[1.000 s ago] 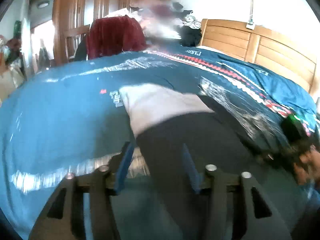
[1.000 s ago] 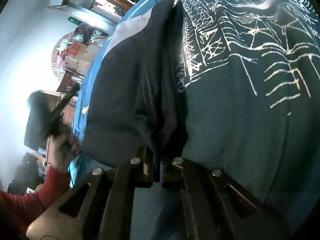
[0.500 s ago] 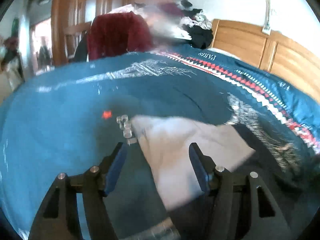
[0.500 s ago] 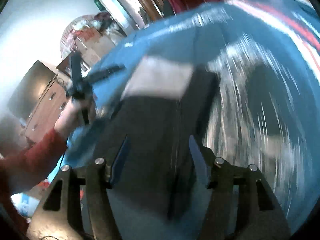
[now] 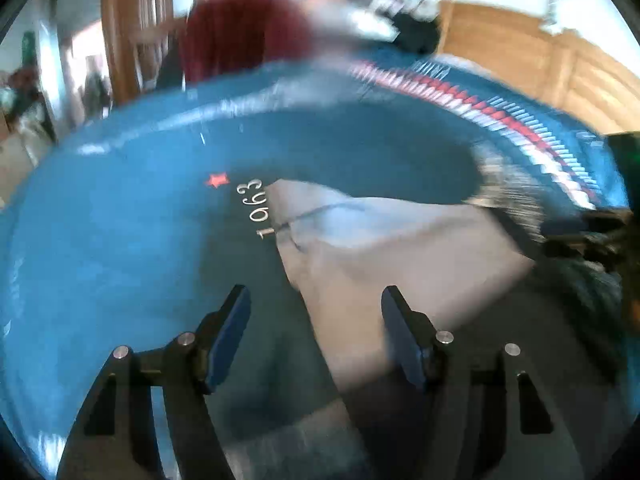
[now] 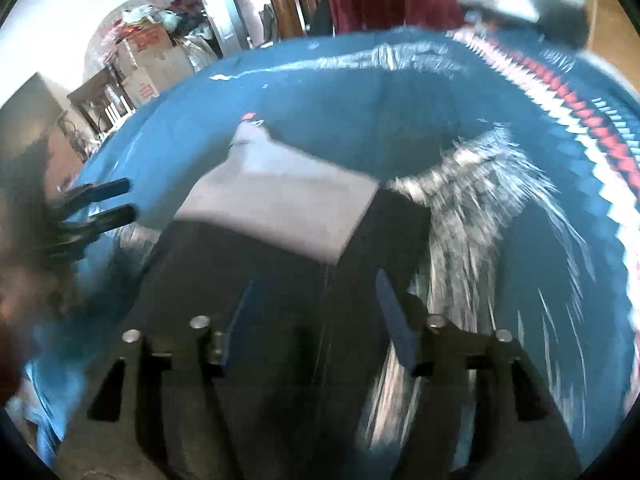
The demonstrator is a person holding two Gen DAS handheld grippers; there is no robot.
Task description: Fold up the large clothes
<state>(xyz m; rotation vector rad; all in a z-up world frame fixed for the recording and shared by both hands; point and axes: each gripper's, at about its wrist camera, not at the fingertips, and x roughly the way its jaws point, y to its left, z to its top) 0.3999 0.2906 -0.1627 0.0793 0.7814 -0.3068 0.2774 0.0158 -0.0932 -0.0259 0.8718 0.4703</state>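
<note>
Two blue-padded fingers of the left hand-held gripper (image 5: 314,316) stand wide apart in the left wrist view, with nothing clamped between them. They hang over the garment (image 5: 384,256), a dark piece with a pale grey panel that lies on the bed (image 5: 100,240). The pale panel runs from a corner beside the white digits (image 5: 256,210) printed on the blue cover down into the gap between the fingers, nearer the right finger; I cannot tell whether either finger touches the cloth. A small red mark (image 5: 217,180) sits just left of the digits. At the right edge, blurred, the right hand-held gripper (image 5: 580,232) shows as dark bars over the garment's far side. Behind the bed stand a dark red cloth (image 5: 240,36) and a wooden headboard (image 5: 540,64).

In the right wrist view, the right hand-held gripper (image 6: 316,312) also has its fingers spread wide and empty. The garment (image 6: 288,320) lies directly below and ahead of it: the dark part fills the space between the fingers, and the pale panel lies just beyond the tips. The picture is too blurred to show contact. At the left, the left hand-held gripper (image 6: 108,200) appears with its two fingers parted, by the garment's left edge, over the bed (image 6: 360,112). White streaked print on the cover spreads to the right of the garment.
</note>
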